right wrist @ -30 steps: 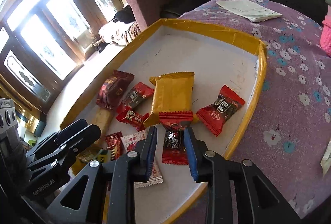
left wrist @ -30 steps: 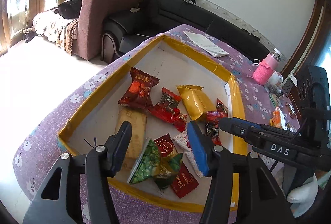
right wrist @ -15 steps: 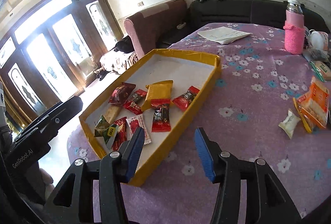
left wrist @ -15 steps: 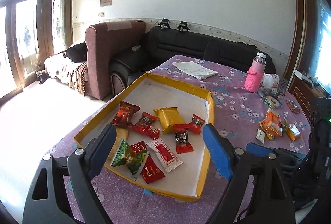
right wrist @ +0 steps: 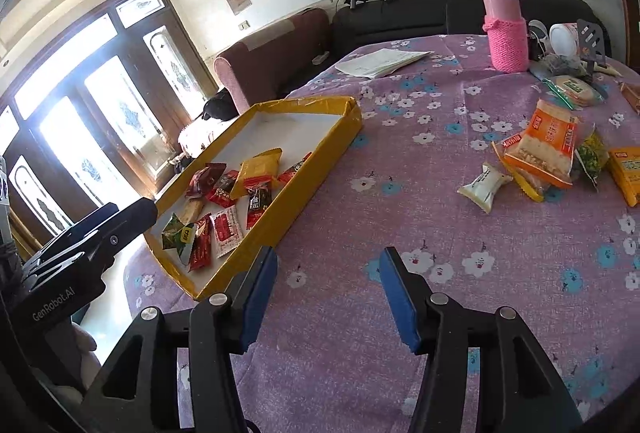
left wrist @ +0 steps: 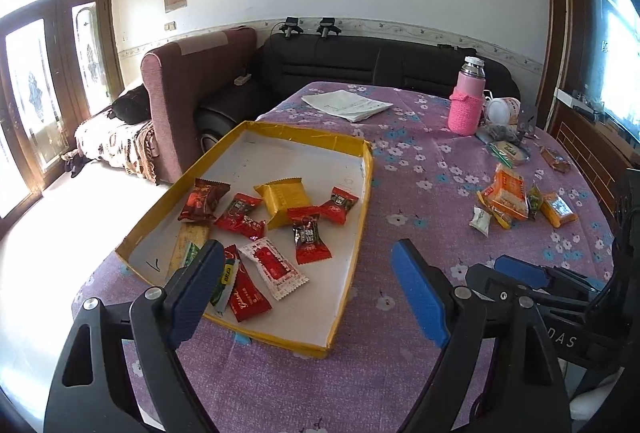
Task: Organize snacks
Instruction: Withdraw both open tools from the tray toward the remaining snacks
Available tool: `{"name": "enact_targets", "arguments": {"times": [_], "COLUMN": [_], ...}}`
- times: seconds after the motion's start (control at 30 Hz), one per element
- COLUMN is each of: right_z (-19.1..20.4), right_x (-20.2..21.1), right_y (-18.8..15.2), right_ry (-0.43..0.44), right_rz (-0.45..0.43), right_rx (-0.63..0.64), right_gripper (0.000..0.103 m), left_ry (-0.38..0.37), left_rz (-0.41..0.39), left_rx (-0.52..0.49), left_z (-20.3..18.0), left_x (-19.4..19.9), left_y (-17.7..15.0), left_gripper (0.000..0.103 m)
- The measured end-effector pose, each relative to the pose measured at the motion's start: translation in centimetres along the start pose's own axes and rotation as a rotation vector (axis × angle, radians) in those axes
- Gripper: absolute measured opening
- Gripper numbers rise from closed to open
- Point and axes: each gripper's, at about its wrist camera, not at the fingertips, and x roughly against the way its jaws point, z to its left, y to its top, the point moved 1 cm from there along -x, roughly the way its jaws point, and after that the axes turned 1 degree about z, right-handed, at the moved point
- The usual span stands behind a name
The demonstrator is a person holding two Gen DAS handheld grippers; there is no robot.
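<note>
A shallow yellow-rimmed tray lies on the purple flowered table and holds several wrapped snacks, among them a yellow packet and a red-black candy. More snacks lie loose at the table's right: an orange packet, a white candy, a yellow box. My left gripper is open and empty above the tray's near end. My right gripper is open and empty over bare tablecloth, right of the tray.
A pink-sleeved flask, papers and a clutter of small items stand at the table's far side. Sofas sit behind the table. The table edge drops off left of the tray.
Both grippers pulled back and up from the tray and opened wide. The right gripper released the red-black candy into the tray and swung right toward the loose snacks.
</note>
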Motion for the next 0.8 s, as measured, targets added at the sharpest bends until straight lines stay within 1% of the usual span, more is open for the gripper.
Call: {"name": "enact_targets", "arguments": {"times": [0.07, 0.17, 0.33, 0.4, 0.47, 0.53, 0.63, 0.7, 0.8], "right_z": [-0.8, -3.0, -9.0, -11.5, -13.3, -14.8, -16.6, -17.3, -17.6], "right_x": [0.5, 1.6, 3.8, 4.6, 4.9, 4.5, 3.2, 1.7, -0.9], "right_y": [-0.1, -0.2, 0.4, 1.1, 2.1, 3.3, 5.7, 7.6, 10.2], "right_ry": [-0.011, -0.053, -0.160, -0.201, -0.240, -0.268, -0.269, -0.269, -0.270], "right_rz": [-0.006, -0.021, -0.050, -0.067, -0.074, -0.071, -0.073, -0.073, -0.038], "right_rx": [-0.006, -0.036, -0.141, -0.184, -0.198, -0.219, -0.274, -0.309, -0.325], "right_gripper": [0.056, 0.058, 0.058, 0.060, 0.060, 0.060, 0.061, 0.062, 0.064], "left_ry": [-0.049, -0.110, -0.166, -0.181, -0.196, -0.212, -0.218, -0.222, -0.227], "left_rz": [0.011, 0.024, 0.047, 0.053, 0.063, 0.076, 0.085, 0.088, 0.092], "left_rx": [0.003, 0.003, -0.021, -0.024, -0.021, -0.016, -0.012, -0.007, 0.000], "left_z": [-0.3, -0.8, -2.0, -2.4, -2.7, -2.8, -2.9, -2.8, -2.6], "left_x": [0.1, 0.2, -0.5, -0.7, -1.1, -1.5, -1.9, -2.0, -2.3], "left_y": [-0.1, -0.3, -0.8, -1.0, -1.0, -1.1, -1.2, -1.2, -1.2], "left_gripper": [0.086, 0.086, 0.086, 0.086, 0.086, 0.086, 0.086, 0.086, 0.086]}}
